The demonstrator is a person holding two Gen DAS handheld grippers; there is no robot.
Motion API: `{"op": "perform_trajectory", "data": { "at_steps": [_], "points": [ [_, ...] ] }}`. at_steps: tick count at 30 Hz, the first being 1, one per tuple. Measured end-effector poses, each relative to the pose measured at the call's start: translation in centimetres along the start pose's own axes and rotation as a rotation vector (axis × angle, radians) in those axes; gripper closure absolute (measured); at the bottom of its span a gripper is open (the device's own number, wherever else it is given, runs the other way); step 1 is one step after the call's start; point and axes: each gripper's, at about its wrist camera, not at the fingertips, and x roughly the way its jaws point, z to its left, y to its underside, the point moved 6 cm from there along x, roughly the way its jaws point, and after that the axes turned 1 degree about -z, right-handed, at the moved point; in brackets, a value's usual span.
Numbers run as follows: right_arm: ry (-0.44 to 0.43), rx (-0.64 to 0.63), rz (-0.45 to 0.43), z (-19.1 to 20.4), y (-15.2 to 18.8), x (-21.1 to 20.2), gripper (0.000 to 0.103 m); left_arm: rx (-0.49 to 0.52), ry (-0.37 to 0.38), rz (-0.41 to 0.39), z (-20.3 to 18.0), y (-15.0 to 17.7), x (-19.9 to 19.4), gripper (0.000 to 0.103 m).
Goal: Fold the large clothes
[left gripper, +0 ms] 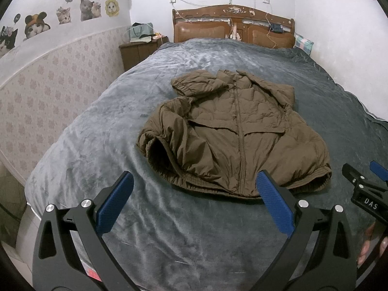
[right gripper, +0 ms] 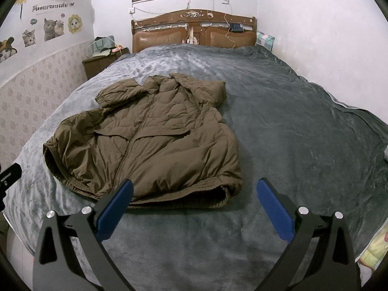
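Observation:
An olive-brown puffer jacket (left gripper: 232, 133) (right gripper: 150, 140) lies zipped and front up on the grey bed blanket (left gripper: 169, 230) (right gripper: 303, 133), hem toward me, with one sleeve folded across near the collar. My left gripper (left gripper: 195, 184) hovers open just short of the hem's left half, holding nothing. My right gripper (right gripper: 195, 189) is open too, empty, in front of the hem's right corner. In the left wrist view the right gripper (left gripper: 363, 169) shows at the right edge, with a hand (left gripper: 368, 245) behind it.
A wooden headboard (left gripper: 232, 26) with cables stands at the far end. A dark nightstand (left gripper: 138, 51) with bags sits at the bed's far left by the wallpapered wall. A pillow (left gripper: 303, 42) lies at the far right. Patterned fabric (right gripper: 373, 249) lies at the near right edge.

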Motion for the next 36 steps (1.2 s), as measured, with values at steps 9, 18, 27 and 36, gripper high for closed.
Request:
{"op": "perform_trajectory", "data": {
  "at_steps": [9,18,27,36],
  "points": [
    [0.0,-0.001,-0.001,0.03,0.02,0.01,0.002,0.0,0.001,0.0,-0.22,0.07,-0.06,0.003],
    [0.0,-0.001,-0.001,0.07,0.01,0.0,0.002,0.0,-0.001,-0.001,-0.19,0.08,-0.08,0.003],
    [0.003,-0.002,-0.001,0.11,0.01,-0.01,0.002,0.002,-0.001,0.0,-0.18,0.09,-0.06,0.003],
    [0.002,-0.001,-0.001,0.11,0.02,0.0,0.002,0.006,0.001,0.006,-0.21,0.15,0.07,0.003]
  ]
}}
